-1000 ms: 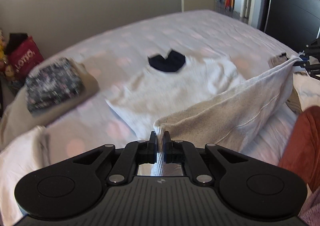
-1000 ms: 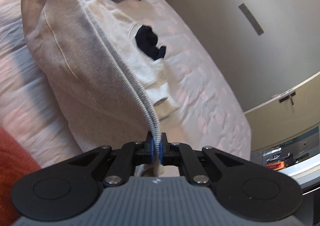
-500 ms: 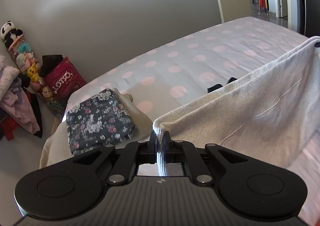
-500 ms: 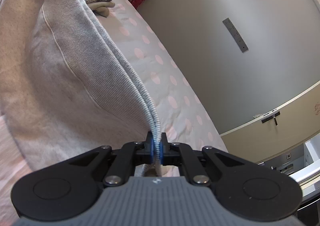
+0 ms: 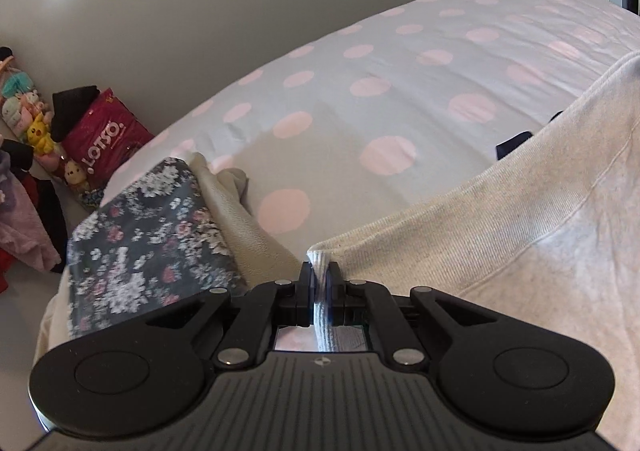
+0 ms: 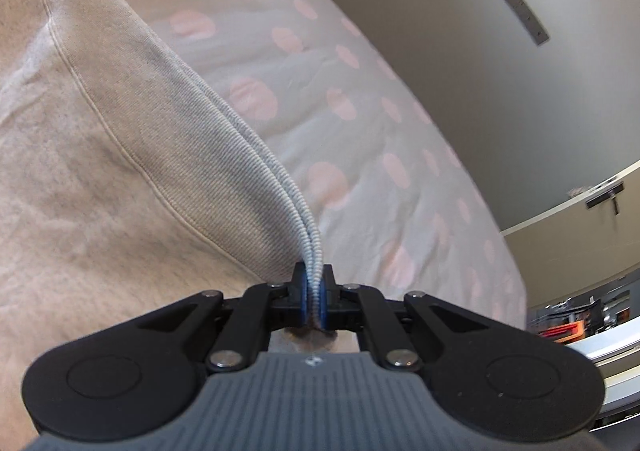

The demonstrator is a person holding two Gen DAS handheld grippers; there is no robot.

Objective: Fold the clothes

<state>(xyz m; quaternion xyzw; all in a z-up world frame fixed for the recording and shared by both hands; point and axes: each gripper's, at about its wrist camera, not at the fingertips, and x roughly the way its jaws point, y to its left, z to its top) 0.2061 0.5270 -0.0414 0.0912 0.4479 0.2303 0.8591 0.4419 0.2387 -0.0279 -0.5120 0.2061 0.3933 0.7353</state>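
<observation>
A light grey sweatshirt [image 5: 520, 219] hangs stretched between both grippers above the bed. My left gripper [image 5: 319, 275] is shut on one corner of its ribbed hem. My right gripper [image 6: 313, 283] is shut on the other hem corner, where two ribbed layers [image 6: 256, 155] run together into the jaws. The sweatshirt body [image 6: 72, 123] fills the left of the right wrist view. A dark navy item [image 5: 516, 143] peeks out behind the sweatshirt's upper edge on the bed.
The bed [image 5: 400, 63] has a pale sheet with pink dots. A folded floral garment [image 5: 144, 231] lies on a folded beige one [image 5: 240, 219] at the bed's left corner. A red bag [image 5: 104, 139] and plush toys [image 5: 24, 115] stand by the grey wall [image 6: 460, 31].
Both grippers have lifted the sweatshirt hem off the bed and carried it forward. The garment now covers most of the navy item, and the folded pile looks closer in the left wrist view.
</observation>
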